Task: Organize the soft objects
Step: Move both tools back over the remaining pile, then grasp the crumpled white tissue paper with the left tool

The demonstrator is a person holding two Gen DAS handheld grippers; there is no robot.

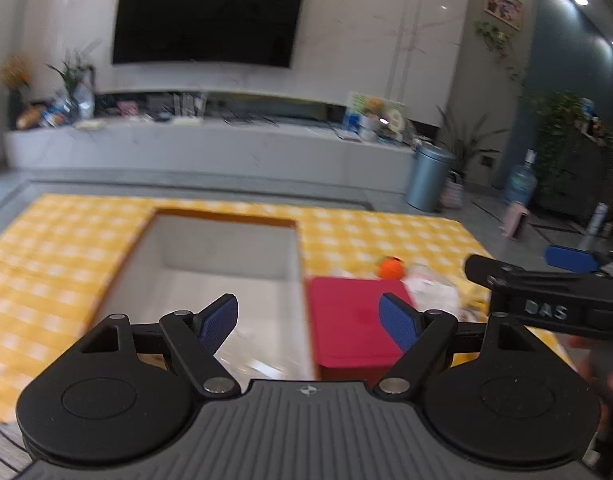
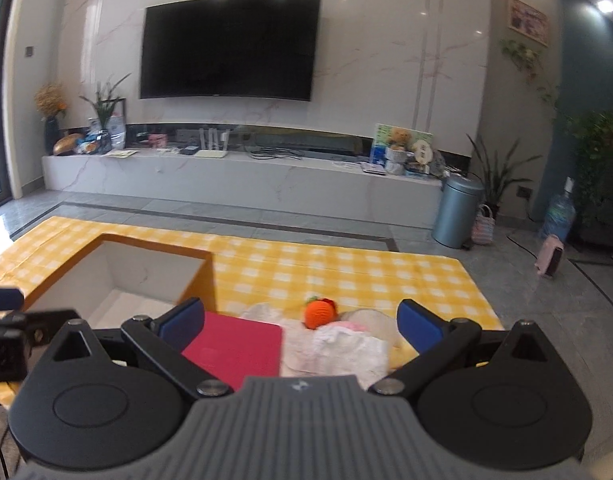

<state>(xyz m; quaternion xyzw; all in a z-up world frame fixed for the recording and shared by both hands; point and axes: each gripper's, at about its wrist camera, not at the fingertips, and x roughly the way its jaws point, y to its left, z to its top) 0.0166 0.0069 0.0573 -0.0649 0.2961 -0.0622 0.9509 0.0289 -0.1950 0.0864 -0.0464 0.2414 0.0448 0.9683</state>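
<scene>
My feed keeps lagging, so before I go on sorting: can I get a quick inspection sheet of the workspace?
Surface: yellow checked cloth.
Job's things: orange knitted toy, pale soft pile, all outside the open box.
Clutter: red lid beside the box.
Grippers: left gripper and right gripper open, holding nothing.
Cables: some on the TV shelf.
Surroundings: TV, bin, plants.
</scene>
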